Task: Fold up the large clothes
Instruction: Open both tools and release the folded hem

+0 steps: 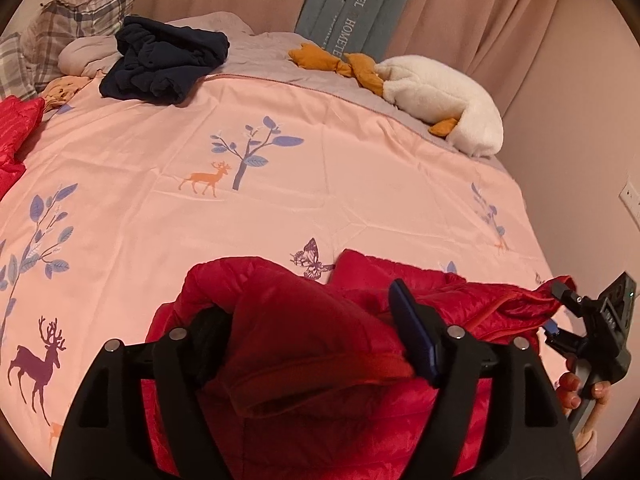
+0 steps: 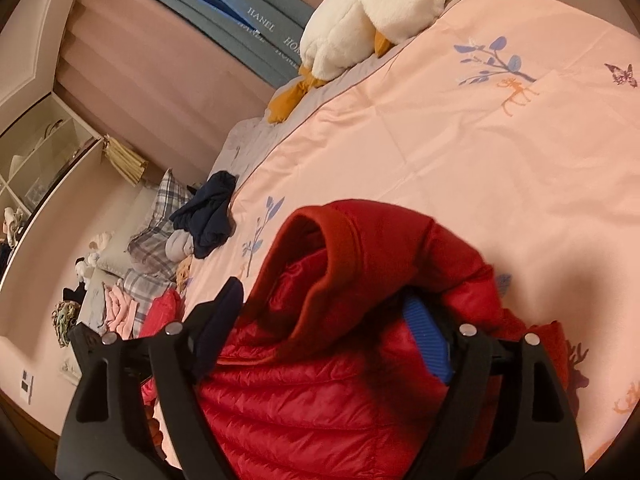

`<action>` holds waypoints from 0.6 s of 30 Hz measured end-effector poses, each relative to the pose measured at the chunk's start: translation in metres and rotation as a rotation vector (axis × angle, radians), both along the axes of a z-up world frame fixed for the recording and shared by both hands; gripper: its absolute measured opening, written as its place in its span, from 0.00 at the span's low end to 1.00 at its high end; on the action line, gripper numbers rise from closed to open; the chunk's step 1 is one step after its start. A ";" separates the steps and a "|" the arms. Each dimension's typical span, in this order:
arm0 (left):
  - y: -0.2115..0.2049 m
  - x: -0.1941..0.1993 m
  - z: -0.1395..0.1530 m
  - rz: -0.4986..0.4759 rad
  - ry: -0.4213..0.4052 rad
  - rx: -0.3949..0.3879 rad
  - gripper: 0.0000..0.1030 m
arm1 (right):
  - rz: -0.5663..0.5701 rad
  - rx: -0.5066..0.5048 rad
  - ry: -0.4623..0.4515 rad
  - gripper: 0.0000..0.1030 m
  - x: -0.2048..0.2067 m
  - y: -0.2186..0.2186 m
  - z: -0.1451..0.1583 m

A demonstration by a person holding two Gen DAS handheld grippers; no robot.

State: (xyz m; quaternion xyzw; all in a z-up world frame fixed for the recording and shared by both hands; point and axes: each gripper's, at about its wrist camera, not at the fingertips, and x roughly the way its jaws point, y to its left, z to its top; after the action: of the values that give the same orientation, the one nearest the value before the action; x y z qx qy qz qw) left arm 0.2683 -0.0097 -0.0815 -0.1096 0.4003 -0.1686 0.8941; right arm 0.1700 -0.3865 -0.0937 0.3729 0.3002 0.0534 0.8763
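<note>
The red puffer jacket (image 1: 320, 360) lies bunched at the near edge of the bed (image 1: 280, 184), on the pink printed cover, and it looks part-folded at best, so treat this as a release and re-grip. Let the fabric drop clear of both tools before you reach again, then pick two matching points, such as hem corners or shoulders, so the next fold lands square rather than in a heap. Smooth the quilted body flat first; this slippery shell probably slides over itself.

In the left wrist view the left gripper (image 1: 316, 332) has its jaws spread wide, with a rolled fold of the jacket lying loosely between them and not pinched. The right gripper (image 2: 324, 316) is the same: jaws wide apart, the collar and quilted body mounded up in the gap, no pad visibly pressing on it. The right tool sits just to the right of the left one, over the jacket's far sleeve end.

Farther off, a dark navy garment (image 1: 164, 60) sits near the bed's far left corner, well apart, and a white plush toy (image 1: 440, 100) lies along the far right edge
</note>
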 end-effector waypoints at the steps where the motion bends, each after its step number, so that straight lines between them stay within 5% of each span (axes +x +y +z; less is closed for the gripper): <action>1: 0.002 0.000 0.002 0.006 -0.004 -0.004 0.77 | -0.004 -0.006 0.002 0.81 0.000 0.000 0.000; 5: 0.009 -0.004 0.017 0.067 -0.080 0.034 0.93 | -0.011 -0.046 0.014 0.81 0.002 0.001 0.001; 12: 0.013 -0.004 0.027 0.067 -0.119 0.069 0.93 | -0.022 -0.103 0.022 0.81 0.004 0.006 0.003; 18: 0.006 -0.004 0.009 0.041 -0.097 0.124 0.93 | -0.014 -0.309 0.039 0.81 0.002 0.028 0.014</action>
State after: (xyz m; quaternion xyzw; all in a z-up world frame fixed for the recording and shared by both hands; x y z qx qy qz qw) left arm 0.2645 -0.0035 -0.0722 -0.0539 0.3641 -0.1302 0.9206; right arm 0.1717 -0.3582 -0.0795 0.2366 0.3191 -0.0070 0.9177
